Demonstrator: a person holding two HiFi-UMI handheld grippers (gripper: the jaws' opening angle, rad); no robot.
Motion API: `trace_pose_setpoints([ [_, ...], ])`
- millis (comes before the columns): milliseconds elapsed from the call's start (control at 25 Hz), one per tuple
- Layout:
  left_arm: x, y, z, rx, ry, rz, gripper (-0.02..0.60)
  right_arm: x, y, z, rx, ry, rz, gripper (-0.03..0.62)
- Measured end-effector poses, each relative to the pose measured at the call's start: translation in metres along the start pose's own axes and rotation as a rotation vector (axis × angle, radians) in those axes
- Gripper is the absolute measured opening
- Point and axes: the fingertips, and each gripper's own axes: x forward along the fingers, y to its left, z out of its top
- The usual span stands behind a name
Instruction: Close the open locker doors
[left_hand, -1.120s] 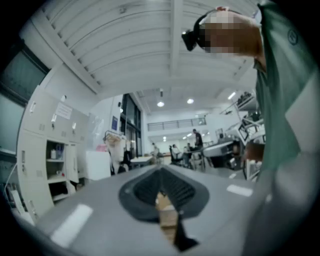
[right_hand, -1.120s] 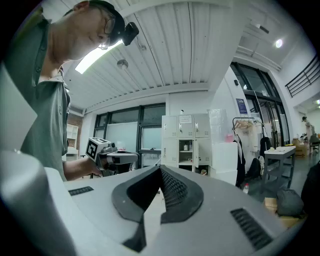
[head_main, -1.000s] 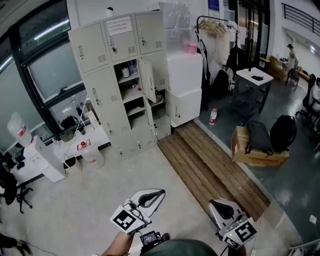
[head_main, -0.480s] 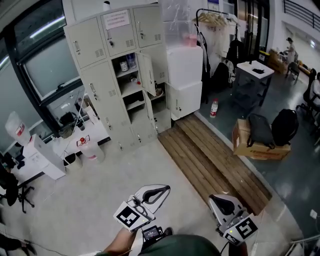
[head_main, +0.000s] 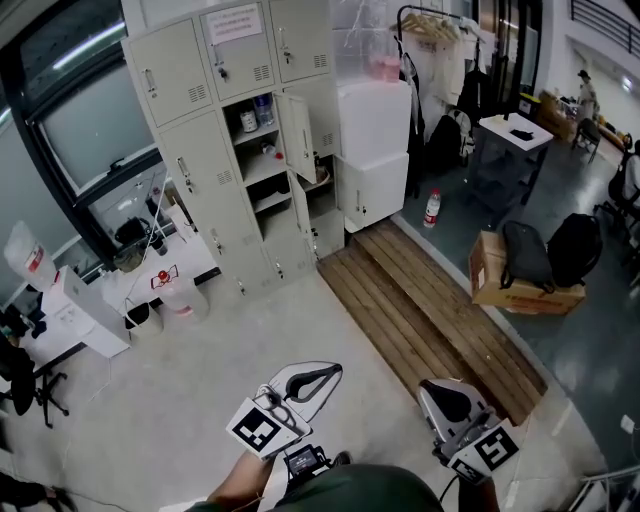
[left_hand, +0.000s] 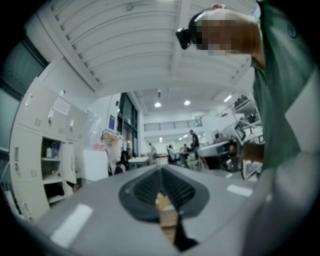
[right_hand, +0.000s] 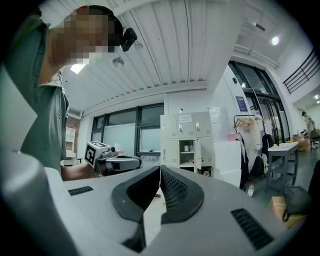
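Lockers (head_main: 215, 150) stand against the far wall at the upper left of the head view, well apart from both tools. One door (head_main: 297, 135) in the middle column hangs open, swung out to the right. The bay behind it shows shelves (head_main: 262, 165) with a few bottles (head_main: 250, 120) on the top one. Below it the same column is open as well (whether that is a second door I cannot tell). The three doors of the top row are shut. Just right of the lockers sits a white cabinet (head_main: 372, 150), and a strip of wooden planks (head_main: 430, 320) runs from its foot across the floor toward the lower right. Right of the planks lies a cardboard box (head_main: 520, 295) with a black backpack (head_main: 522, 255) on it.

Low in the head view, the left tool (head_main: 325, 372) is held level. Its pads meet at the tips with nothing between them, and only floor shows through the slit lower down. In its own view the lockers sit off to the left. At the lower right, the right tool (head_main: 430, 386) is likewise clenched and empty, tips pressed together. In the right gripper view the lockers lie almost straight ahead past its tips, open door facing the room, with the left tool off to the left.
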Motion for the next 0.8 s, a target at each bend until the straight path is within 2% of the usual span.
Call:
trace_pose_setpoints([
  [360, 0.009, 0.041, -0.010, -0.011, -0.003, -0.019, 0.002, 0.042, -0.002, 0.002, -0.004, 0.006, 0.005, 0.006],
  [560, 0.036, 0.061, -0.025, -0.045, 0.018, -0.020, 0.002, 0.062, -0.031, 0.002, -0.005, 0.009, 0.015, 0.006],
  [800, 0.066, 0.087, -0.023, -0.022, 0.001, 0.009, 0.002, 0.092, -0.072, -0.001, 0.006, -0.004, 0.066, 0.006],
])
